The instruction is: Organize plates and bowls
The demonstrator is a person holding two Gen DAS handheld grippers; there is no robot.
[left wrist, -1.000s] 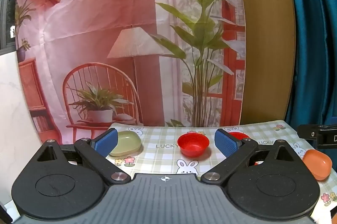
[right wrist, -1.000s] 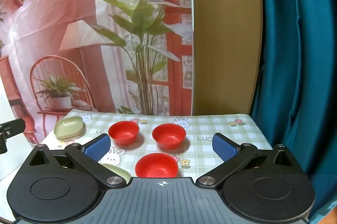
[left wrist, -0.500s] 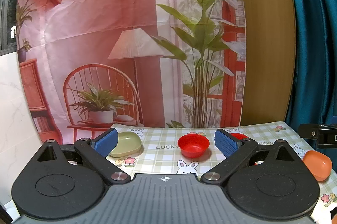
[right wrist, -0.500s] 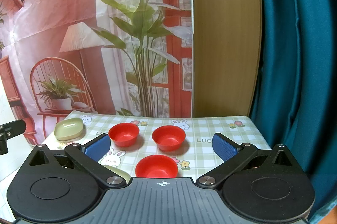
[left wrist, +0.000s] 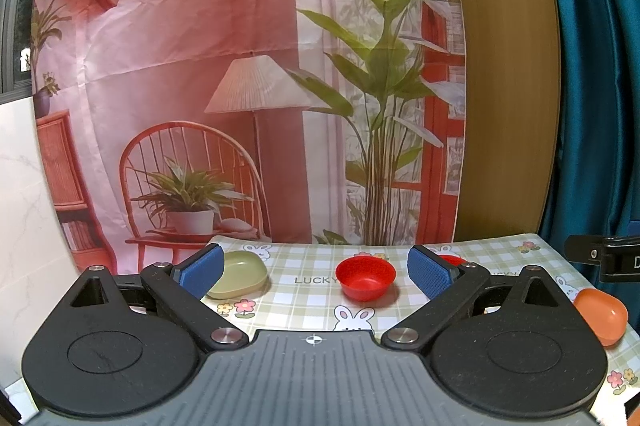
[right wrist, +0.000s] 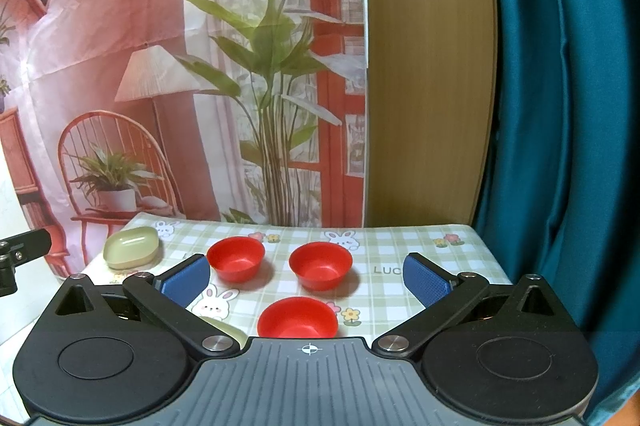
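Both the left gripper (left wrist: 316,268) and the right gripper (right wrist: 306,276) hang above the near edge of the checked tablecloth (right wrist: 400,246) with fingers spread wide and empty. Three smooth, round red bowls (right wrist: 320,264) sit well apart mid-table, a glossy green oblong dish (right wrist: 131,247) far left, an orange dish (left wrist: 600,314) near right. I judge the thin slick rims could slip from the ribbed blue pads (right wrist: 424,280), or a bowl skid across the cloth if nudged off-centre

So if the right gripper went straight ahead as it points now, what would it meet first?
Probably the nearest red bowl, centred just ahead of the open right gripper; depth is unclear, so it might pass over that bowl toward the two behind.
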